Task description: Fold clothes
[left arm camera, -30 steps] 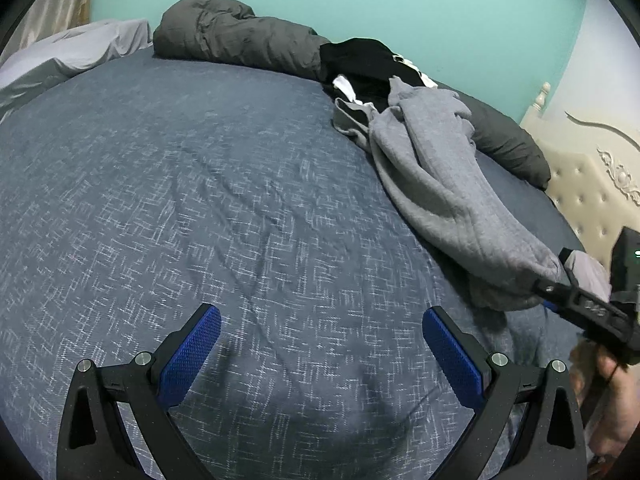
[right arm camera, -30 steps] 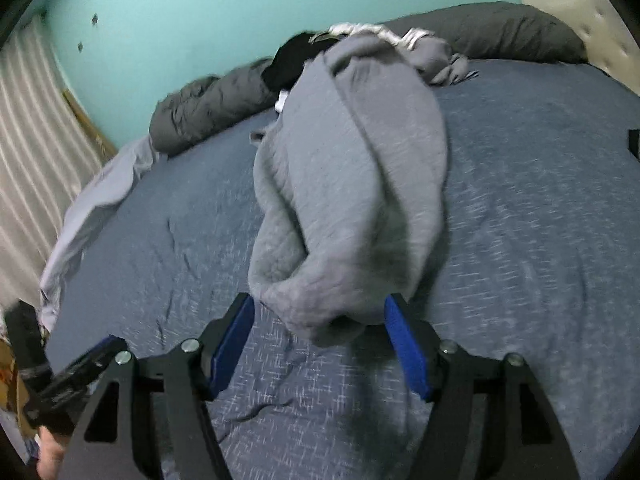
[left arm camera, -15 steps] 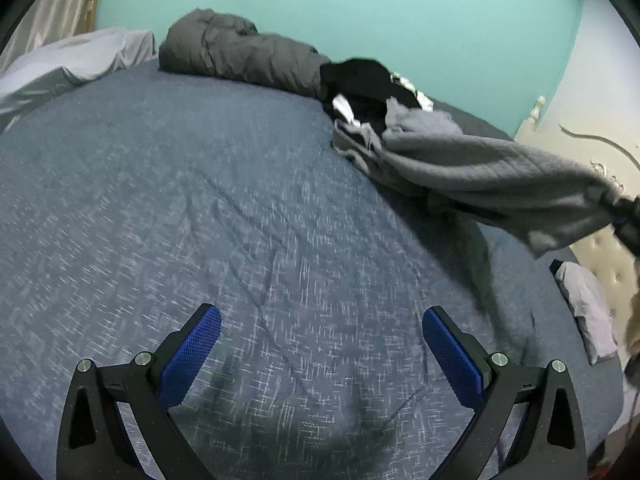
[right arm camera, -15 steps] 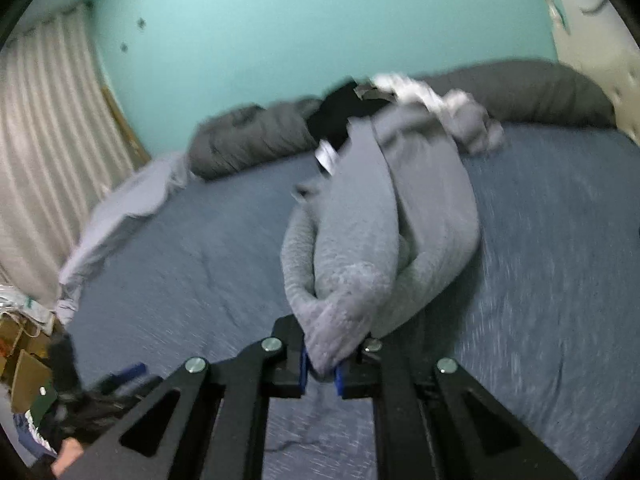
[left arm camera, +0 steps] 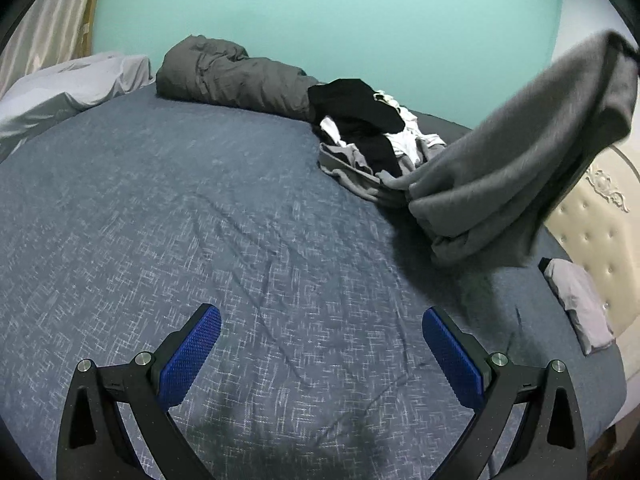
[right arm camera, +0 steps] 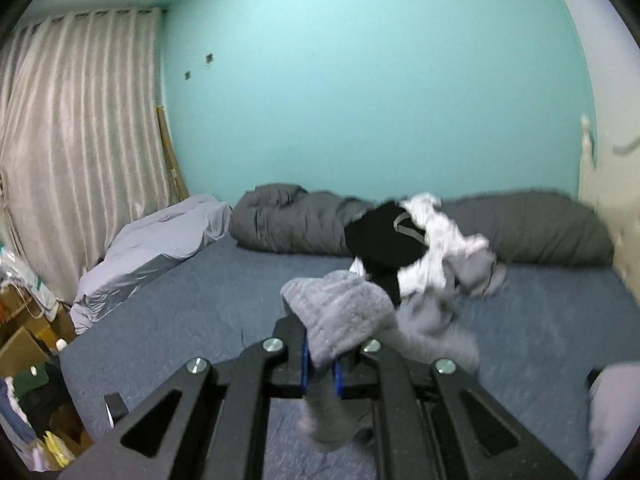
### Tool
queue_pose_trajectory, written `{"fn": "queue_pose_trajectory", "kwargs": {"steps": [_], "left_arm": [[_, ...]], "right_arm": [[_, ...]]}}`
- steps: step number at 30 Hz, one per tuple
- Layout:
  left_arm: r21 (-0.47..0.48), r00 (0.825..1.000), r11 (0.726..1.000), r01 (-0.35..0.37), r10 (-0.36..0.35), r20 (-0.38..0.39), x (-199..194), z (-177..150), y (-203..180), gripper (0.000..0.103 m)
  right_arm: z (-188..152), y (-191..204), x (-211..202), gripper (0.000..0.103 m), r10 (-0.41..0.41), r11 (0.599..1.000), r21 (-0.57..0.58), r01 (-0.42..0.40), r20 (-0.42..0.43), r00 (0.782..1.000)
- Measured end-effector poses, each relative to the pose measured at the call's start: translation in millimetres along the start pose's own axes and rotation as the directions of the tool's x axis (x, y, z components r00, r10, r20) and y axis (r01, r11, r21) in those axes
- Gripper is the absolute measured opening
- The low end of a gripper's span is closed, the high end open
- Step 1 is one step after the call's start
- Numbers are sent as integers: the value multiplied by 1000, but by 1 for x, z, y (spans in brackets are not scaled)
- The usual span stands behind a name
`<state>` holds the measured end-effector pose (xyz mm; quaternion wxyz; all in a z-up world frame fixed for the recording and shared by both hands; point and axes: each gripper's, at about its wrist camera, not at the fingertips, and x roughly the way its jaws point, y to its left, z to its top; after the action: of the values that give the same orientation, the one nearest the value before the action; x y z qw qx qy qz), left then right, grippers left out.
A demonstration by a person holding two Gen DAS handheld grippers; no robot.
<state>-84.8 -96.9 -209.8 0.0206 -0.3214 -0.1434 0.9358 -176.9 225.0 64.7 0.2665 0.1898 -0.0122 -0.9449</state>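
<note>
A grey sweatshirt [left arm camera: 516, 160] hangs in the air at the right of the left wrist view, its lower end just above the blue bed sheet [left arm camera: 200, 220]. My right gripper [right arm camera: 320, 368] is shut on a bunched edge of the grey sweatshirt [right arm camera: 340, 312] and holds it high over the bed. My left gripper [left arm camera: 320, 352] is open and empty, low over the near part of the sheet. A pile of black, white and grey clothes [left arm camera: 368, 132] lies at the far side of the bed; it also shows in the right wrist view [right arm camera: 424, 248].
A rolled dark grey duvet [left arm camera: 228, 76] lies along the teal wall. A pale sheet bundle [left arm camera: 60, 92] sits at the far left. A folded light grey garment [left arm camera: 580, 304] lies by the cream padded headboard [left arm camera: 592, 216]. Curtains [right arm camera: 72, 200] and floor clutter [right arm camera: 28, 400] are at the left.
My right gripper closed on the sweatshirt's end, then lifted it up off the bed and off the clothes pile. My left gripper stayed open and tilted up slightly.
</note>
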Motion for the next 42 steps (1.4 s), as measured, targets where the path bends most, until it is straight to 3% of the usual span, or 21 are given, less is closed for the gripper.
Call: {"fn": "queue_pose_trajectory", "kwargs": {"steps": [9, 12, 15, 19, 23, 26, 27, 28, 30, 33, 37, 40, 42], "left_arm": [[5, 1000, 1000, 9, -9, -3, -1, 1, 0, 103], [7, 1000, 1000, 13, -13, -8, 0, 1, -1, 103], [11, 1000, 1000, 16, -16, -15, 4, -1, -2, 103], [12, 999, 1000, 18, -17, -31, 11, -2, -3, 103], [14, 999, 1000, 17, -17, -47, 20, -2, -5, 103], [26, 998, 999, 19, -17, -63, 28, -3, -7, 103], [27, 998, 999, 19, -17, -68, 31, -2, -7, 103], [28, 997, 999, 19, -17, -74, 34, -2, -8, 103], [29, 996, 999, 20, -18, -83, 38, -2, -9, 103], [27, 995, 999, 24, -21, -96, 44, -3, -11, 103], [41, 994, 999, 26, -22, -107, 49, -6, -18, 103], [54, 993, 998, 28, -22, -117, 53, -9, -23, 103], [60, 992, 998, 31, -23, -123, 54, -10, -25, 103]], "right_arm": [[71, 11, -30, 8, -2, 1000, -18, 4, 101, 995], [71, 6, -12, 8, -34, 999, -3, 34, 58, 998], [47, -6, 24, 8, -70, 997, 28, 71, -38, 997], [-6, -24, 74, 10, -110, 991, 58, 121, -164, 980], [-60, -41, 124, 11, -144, 981, 80, 174, -289, 946], [-101, -54, 162, 20, -165, 972, 92, 215, -380, 910], [-110, -61, 169, 28, -182, 967, 93, 238, -401, 898], [-116, -67, 172, 42, -203, 961, 90, 261, -409, 889], [-122, -77, 166, 62, -243, 950, 93, 297, -375, 895], [-127, -91, 149, 63, -310, 929, 106, 355, -300, 902], [-141, -99, 124, 67, -336, 920, 125, 372, -241, 911], [-153, -101, 111, 70, -375, 908, 106, 405, -223, 900], [-161, -110, 104, 70, -411, 889, 109, 444, -235, 881]]}}
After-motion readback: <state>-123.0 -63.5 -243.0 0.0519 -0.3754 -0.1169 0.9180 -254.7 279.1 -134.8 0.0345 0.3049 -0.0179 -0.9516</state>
